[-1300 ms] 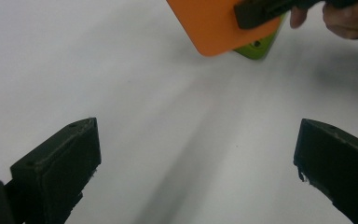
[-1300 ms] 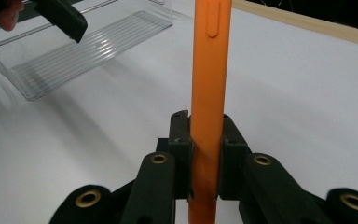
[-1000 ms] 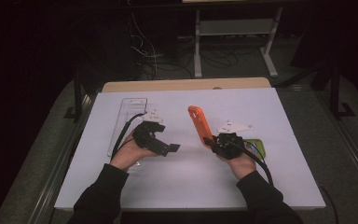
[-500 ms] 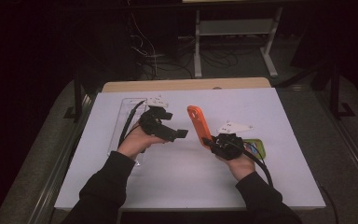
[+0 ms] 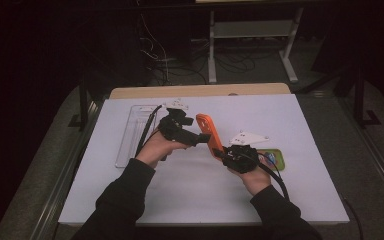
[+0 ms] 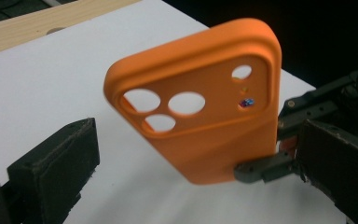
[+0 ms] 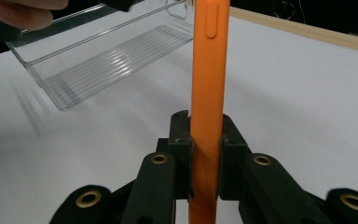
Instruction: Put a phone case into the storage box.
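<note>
An orange phone case (image 5: 207, 132) is clamped upright by the right gripper (image 5: 228, 156); the left gripper (image 5: 201, 138), jaws apart, is held beside it, near a clear tray (image 5: 130, 131) with nothing seen inside.

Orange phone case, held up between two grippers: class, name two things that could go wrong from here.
1. The right gripper pinches only the lower end of the orange phone case, so a push from the left gripper might twist or slip it.
2. The left gripper's jaws stand open on either side of the case; closing off-centre could knock it onto the white table.
</note>
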